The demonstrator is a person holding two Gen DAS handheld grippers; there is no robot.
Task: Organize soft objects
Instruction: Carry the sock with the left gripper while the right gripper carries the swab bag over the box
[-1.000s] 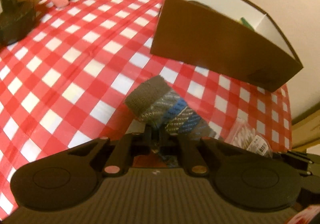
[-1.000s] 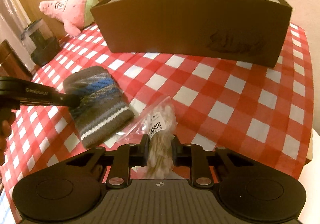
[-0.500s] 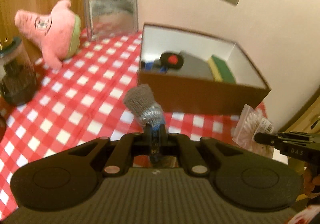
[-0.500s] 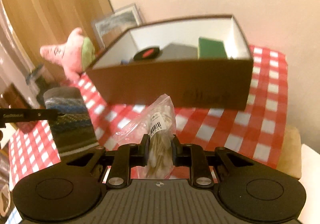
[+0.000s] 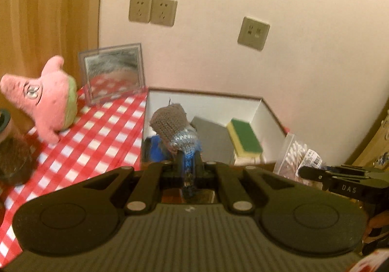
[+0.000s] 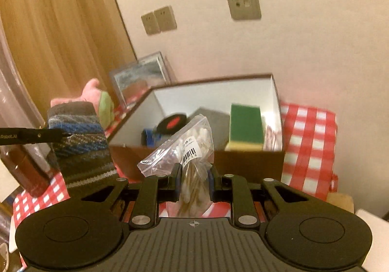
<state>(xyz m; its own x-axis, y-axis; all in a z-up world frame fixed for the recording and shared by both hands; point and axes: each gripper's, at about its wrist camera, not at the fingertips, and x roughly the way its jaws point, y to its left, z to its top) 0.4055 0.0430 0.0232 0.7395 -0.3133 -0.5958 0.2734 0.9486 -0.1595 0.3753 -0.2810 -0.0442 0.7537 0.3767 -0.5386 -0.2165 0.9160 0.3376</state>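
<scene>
Knitted striped sock (image 5: 178,131) hangs clamped in the left gripper (image 5: 188,166) above the brown box (image 6: 245,157); right gripper (image 6: 193,178) pinches the cotton-swab bag (image 6: 192,143) nearby; best carried past the rim, lowered, then released.

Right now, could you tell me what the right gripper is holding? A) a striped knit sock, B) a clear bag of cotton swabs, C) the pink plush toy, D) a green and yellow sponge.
B: the right gripper is shut on the clear bag of cotton swabs; the left gripper holds the striped knit sock.
</scene>
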